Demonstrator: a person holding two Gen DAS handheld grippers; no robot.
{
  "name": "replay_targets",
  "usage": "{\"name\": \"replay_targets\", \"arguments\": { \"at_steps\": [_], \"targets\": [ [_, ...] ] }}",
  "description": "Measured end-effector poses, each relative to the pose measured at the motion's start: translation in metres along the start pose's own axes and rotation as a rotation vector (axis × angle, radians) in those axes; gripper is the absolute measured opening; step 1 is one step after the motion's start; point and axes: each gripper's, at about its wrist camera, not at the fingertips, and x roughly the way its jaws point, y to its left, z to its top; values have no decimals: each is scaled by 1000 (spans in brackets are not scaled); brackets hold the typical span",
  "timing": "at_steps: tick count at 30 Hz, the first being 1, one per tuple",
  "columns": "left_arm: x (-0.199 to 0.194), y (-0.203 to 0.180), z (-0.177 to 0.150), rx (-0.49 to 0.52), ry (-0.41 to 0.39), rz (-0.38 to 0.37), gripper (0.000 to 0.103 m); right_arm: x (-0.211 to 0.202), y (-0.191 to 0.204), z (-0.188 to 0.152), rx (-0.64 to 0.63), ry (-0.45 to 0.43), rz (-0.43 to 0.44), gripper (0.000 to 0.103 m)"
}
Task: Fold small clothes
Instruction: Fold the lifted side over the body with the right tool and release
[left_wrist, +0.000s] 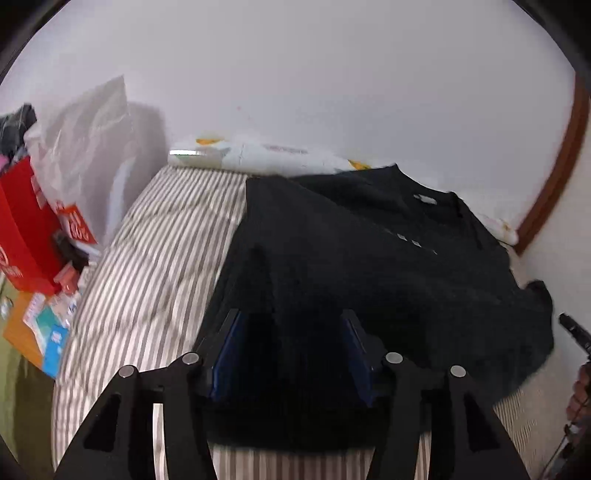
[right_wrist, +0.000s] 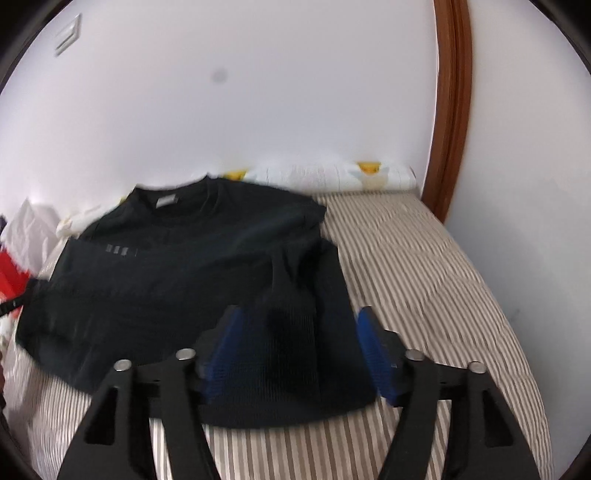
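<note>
We held the left hand-held gripper (left_wrist: 291, 325) and right hand-held gripper (right_wrist: 299, 325) released over the near hem of the black short-sleeved knit shirt (right_wrist: 192, 273), spread on the striped bed (right_wrist: 424, 266). We judged folding barely begun; the sleeves looked partly tucked in.

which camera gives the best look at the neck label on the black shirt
The right wrist view. There the neck label sits inside the collar of the black shirt, facing the camera, though blurred. The left wrist view shows it only as a small pale patch at a slant.
</note>
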Motion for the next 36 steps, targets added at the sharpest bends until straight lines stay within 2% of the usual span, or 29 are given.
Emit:
{"name": "replay_targets", "arguments": {
  "at_steps": [4,8,12,13,16,19,23,24,25,26,27,28,29,30,31,36],
  "targets": [
    [-15,18,-34,-40,42,-49,52,-7,-9,-35,-1,69,10,68],
    [-26,36,-66,-99,83,-79,53,-2,-24,-61,80,123,43,68],
    [-17,46,-77,-180,115,-148,55,5,-35,-63,189,134,96,68],
    [-16,47,-77,-202,101,-168,58,8,-36,-61,212,134,110,68],
    [-7,44,-72,-220,98,-189,60,20,-36,-53,265,145,132,68],
    [1,32,-65,-200,86,-148,59,35,-31,-46,297,163,119,68],
    [12,12,-55,-132,64,-46,57,47,-23,-40,299,146,77,67],
    [15,7,-53,-116,62,-32,52,49,-21,-39,291,140,64,66],
    [17,7,-52,-113,58,-19,47,51,-19,-37,286,137,55,60],
    [18,6,-50,-112,54,5,44,52,-17,-36,277,134,48,51],
    [19,5,-49,-110,54,6,34,53,-15,-34,267,132,50,45],
    [20,4,-48,-108,58,-2,26,54,-16,-33,261,132,58,32],
    [21,3,-46,-109,59,2,22,54,-16,-32,258,131,78,26],
    [20,2,-45,-108,53,13,15,51,-16,-30,257,126,87,24],
    [17,0,-44,-101,48,16,12,46,-15,-29,251,114,91,21],
    [0,-7,-49,-34,21,52,10,19,-7,-30,198,71,93,18]
  ]
}}
